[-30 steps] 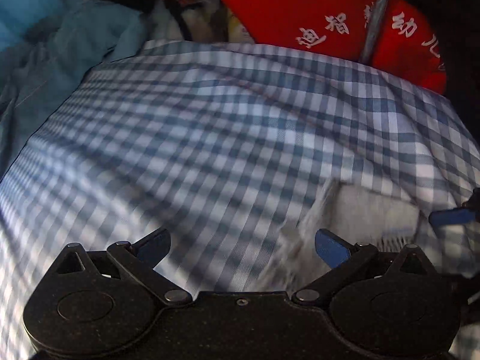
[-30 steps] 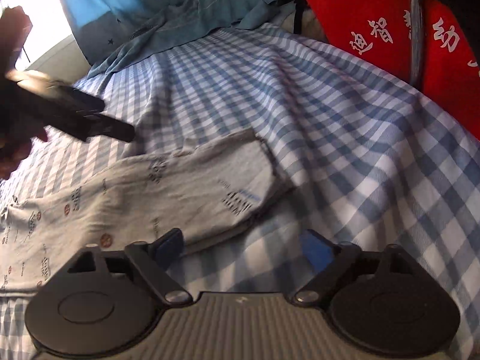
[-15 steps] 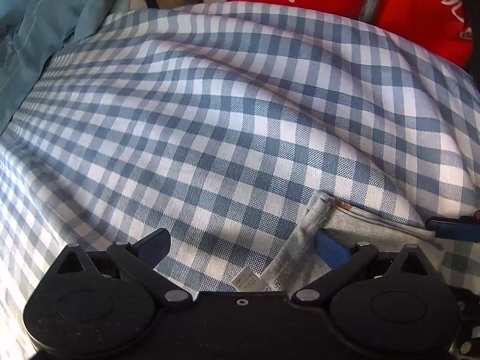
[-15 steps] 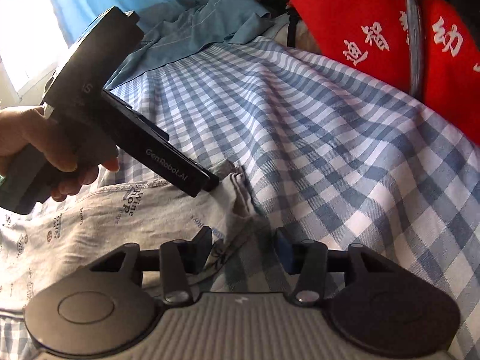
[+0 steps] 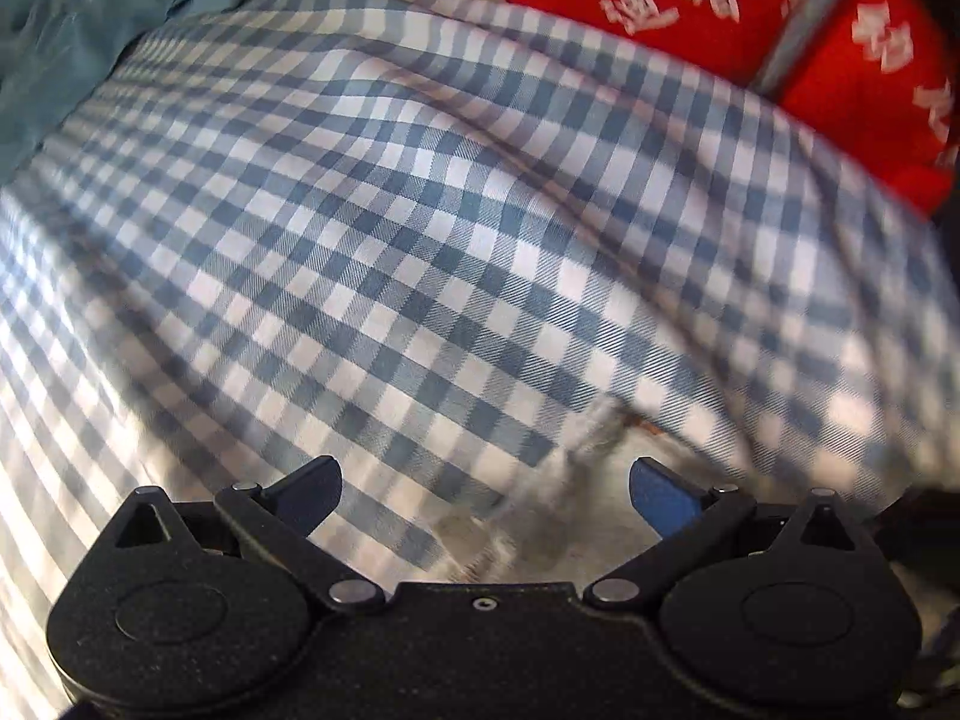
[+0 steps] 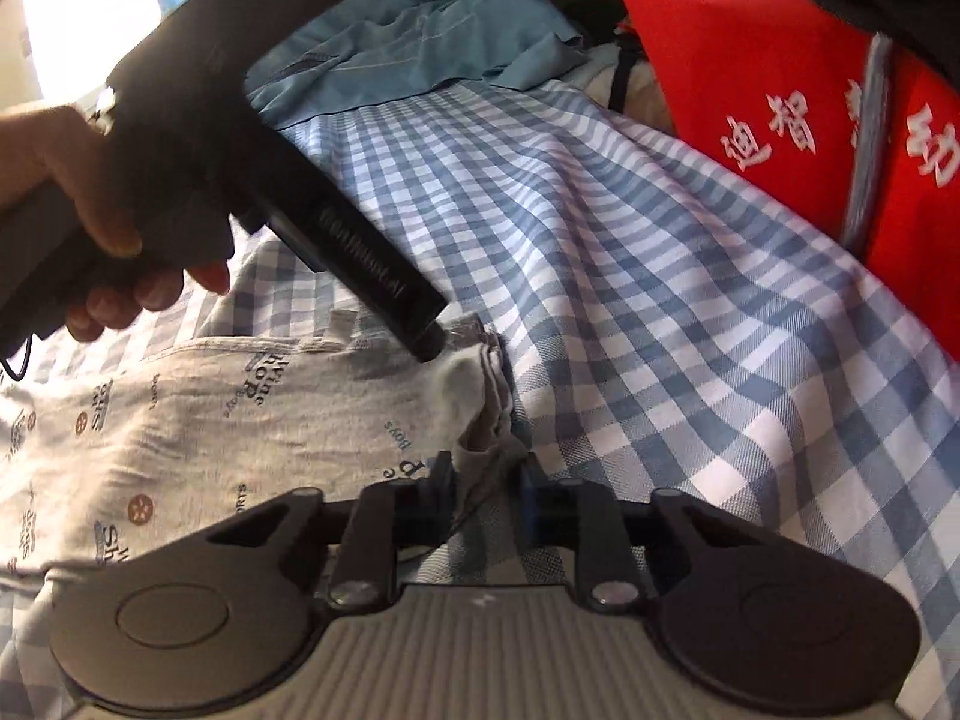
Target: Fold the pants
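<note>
The grey printed pants (image 6: pixel 198 420) lie flat on a blue-and-white checked sheet (image 6: pixel 660 312). My right gripper (image 6: pixel 483 492) is shut on the near corner of the pants' end. My left gripper (image 5: pixel 483 489) is open; the far corner of the same end (image 5: pixel 576 504) lies blurred between its jaws, close to the right finger. In the right wrist view the left gripper (image 6: pixel 429 348) is held by a hand, its tip touching the pants' edge.
A red bag with white characters (image 6: pixel 810 120) stands at the far right of the bed; it also shows in the left wrist view (image 5: pixel 750 12). A teal garment (image 6: pixel 420 54) is piled at the far end, and shows in the left wrist view (image 5: pixel 72 42).
My right gripper has closed on the pants' corner. My left gripper has come down to the far corner and stays open.
</note>
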`<state>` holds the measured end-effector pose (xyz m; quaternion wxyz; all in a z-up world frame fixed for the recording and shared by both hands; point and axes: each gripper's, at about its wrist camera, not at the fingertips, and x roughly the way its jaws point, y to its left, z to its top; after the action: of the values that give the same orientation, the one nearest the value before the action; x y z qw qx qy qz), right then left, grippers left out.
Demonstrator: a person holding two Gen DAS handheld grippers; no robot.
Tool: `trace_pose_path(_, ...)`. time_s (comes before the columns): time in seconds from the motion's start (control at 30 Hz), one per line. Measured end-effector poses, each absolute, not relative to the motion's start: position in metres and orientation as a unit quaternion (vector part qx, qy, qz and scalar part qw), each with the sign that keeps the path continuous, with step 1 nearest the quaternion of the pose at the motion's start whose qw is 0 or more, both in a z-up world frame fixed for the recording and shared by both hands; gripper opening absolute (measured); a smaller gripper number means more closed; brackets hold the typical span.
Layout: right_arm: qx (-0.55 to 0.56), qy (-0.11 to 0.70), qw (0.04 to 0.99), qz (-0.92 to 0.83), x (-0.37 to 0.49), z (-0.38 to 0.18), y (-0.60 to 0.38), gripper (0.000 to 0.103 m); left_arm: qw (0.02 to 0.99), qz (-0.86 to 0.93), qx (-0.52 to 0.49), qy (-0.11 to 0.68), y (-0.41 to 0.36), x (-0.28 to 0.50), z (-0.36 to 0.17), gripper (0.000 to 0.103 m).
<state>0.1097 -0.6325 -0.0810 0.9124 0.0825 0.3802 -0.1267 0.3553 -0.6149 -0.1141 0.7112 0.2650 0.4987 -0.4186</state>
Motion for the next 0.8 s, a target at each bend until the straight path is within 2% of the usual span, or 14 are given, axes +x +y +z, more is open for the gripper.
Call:
trace_pose_path(0.07,0.071,0.378,0.914,-0.129,0.11,-0.078,-0.628,0.013,0.704,-0.426,0.222,0.523,-0.608,0.356,-0.106,0.092)
trace_pose_path(0.13,0.045,0.375,0.917,-0.13,0.11,-0.074,-0.62,0.01,0.694,-0.432,0.182,0.547,-0.604,0.358,-0.1,0.089)
trace_pose_path(0.2,0.004,0.372,0.919,-0.126,0.111,-0.072,-0.608,0.006,0.682,-0.434,0.143,0.57,-0.601,0.359,-0.096,0.088)
trace_pose_path(0.37,-0.092,0.36,0.923,-0.101,0.116,-0.063,-0.572,0.006,0.654,-0.419,0.085,0.624,-0.604,0.364,-0.095,0.088)
trace_pose_path(0.5,-0.142,0.353,0.921,-0.082,0.121,-0.057,-0.549,0.006,0.653,-0.388,0.108,0.642,-0.61,0.362,-0.096,0.085)
trace_pose_path(0.57,-0.159,0.355,0.918,-0.073,0.125,-0.057,-0.54,0.006,0.658,-0.365,0.132,0.645,-0.612,0.361,-0.096,0.079)
trace_pose_path(0.7,-0.18,0.359,0.913,-0.067,0.13,-0.057,-0.526,0.006,0.676,-0.339,0.155,0.635,-0.607,0.355,-0.095,0.077)
trace_pose_path(0.73,-0.182,0.359,0.913,-0.068,0.13,-0.057,-0.523,0.006,0.677,-0.339,0.153,0.635,-0.604,0.354,-0.095,0.072)
trace_pose_path(0.8,-0.185,0.359,0.912,-0.066,0.131,-0.056,-0.518,0.006,0.678,-0.338,0.142,0.637,-0.596,0.353,-0.094,0.049)
